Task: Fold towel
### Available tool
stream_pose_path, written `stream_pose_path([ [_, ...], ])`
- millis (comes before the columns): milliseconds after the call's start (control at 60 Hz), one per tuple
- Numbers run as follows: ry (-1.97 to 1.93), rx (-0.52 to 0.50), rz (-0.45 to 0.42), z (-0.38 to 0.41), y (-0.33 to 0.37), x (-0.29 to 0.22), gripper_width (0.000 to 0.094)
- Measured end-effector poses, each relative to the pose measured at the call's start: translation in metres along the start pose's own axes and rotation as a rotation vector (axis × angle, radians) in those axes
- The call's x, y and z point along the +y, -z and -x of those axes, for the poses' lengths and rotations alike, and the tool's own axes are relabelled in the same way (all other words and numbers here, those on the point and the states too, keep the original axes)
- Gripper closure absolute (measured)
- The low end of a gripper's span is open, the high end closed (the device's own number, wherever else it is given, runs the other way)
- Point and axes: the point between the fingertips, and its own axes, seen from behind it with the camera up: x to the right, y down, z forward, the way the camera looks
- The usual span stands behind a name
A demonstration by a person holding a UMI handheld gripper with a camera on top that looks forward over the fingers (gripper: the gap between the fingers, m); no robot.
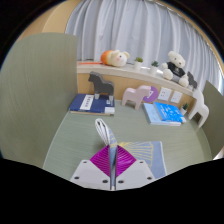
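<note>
My gripper [112,152] has its two magenta pads [99,160] pressed together on a thin fold of pale striped towel [104,132]. The pinched edge of the towel stands up out of the fingertips and leans slightly away from me. The rest of the towel is hidden under the fingers. A green surface [70,135] lies just beyond and below the fingers.
A tall green panel [35,85] rises beside the fingers on one side. Beyond are a blue book [90,103] with a black toy horse [98,83], a pink toy [136,95], a blue pack [163,114], and a shelf with plush toys [117,58].
</note>
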Motion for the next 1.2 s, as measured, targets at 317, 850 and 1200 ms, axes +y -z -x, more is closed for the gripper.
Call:
stream_pose_path([
  [317,-0.052,-0.039,0.022,-0.144,-0.023,0.047,0.0792],
  [850,0.007,-0.093,-0.034,-0.184,0.090,0.046,0.0209],
  [1200,-0.149,-0.027,-0.174,-0.222,0.214,0.042,0.0210],
])
